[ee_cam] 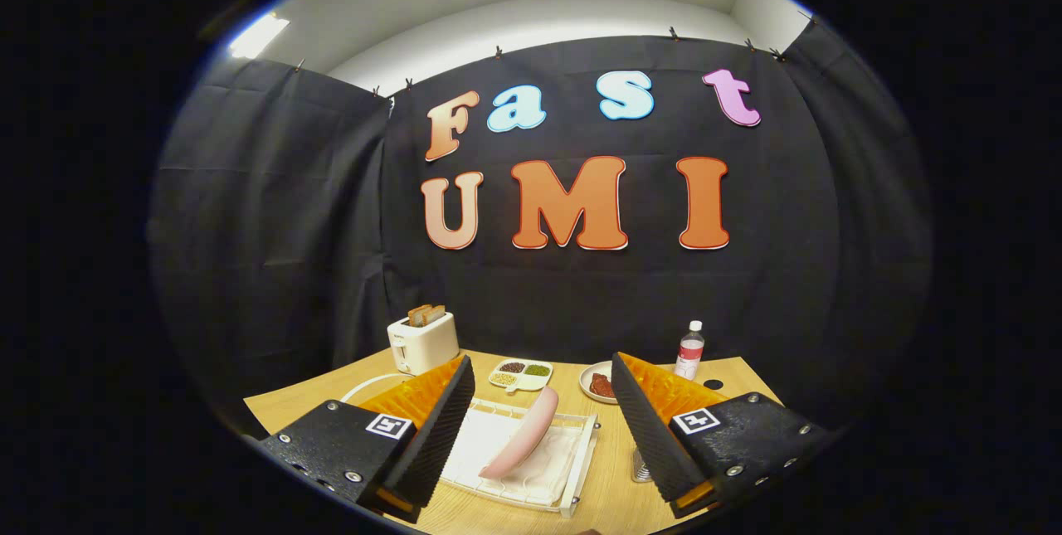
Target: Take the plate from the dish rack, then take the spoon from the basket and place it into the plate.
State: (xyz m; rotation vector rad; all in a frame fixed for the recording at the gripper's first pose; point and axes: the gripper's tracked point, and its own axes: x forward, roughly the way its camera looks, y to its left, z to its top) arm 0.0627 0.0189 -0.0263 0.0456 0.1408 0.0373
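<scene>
Plate [521, 445], pink and oval, standing tilted on edge in the white wire dish rack [581, 456], lying between the two fingers and just ahead of them, near the table's front edge. White cloth [485, 435] or liner under it inside the rack. Toward the far left corner of the wooden table [597, 502], a white toaster [423, 342] with two browned slices [425, 314] poking up from its slots, a white cord [365, 386] curling from it along the tabletop. Next along the far edge, a small white divided tray [521, 376] holding dark, pale and green bits in separate compartments. Beyond the right finger, a round white dish [594, 386] with something reddish-brown on it, partly hidden. Further right, a clear bottle [689, 350] with a white cap, upright, and a small black disc [713, 384] beside it. Gripper [543, 427] held low and level over the front edge, spread wide, touching nothing; fingers [436, 427] black and ribbed on the inner faces, orange behind, each block bearing a square marker. Metallic wire thing [639, 464] just beside the right finger, too hidden to identify.
</scene>
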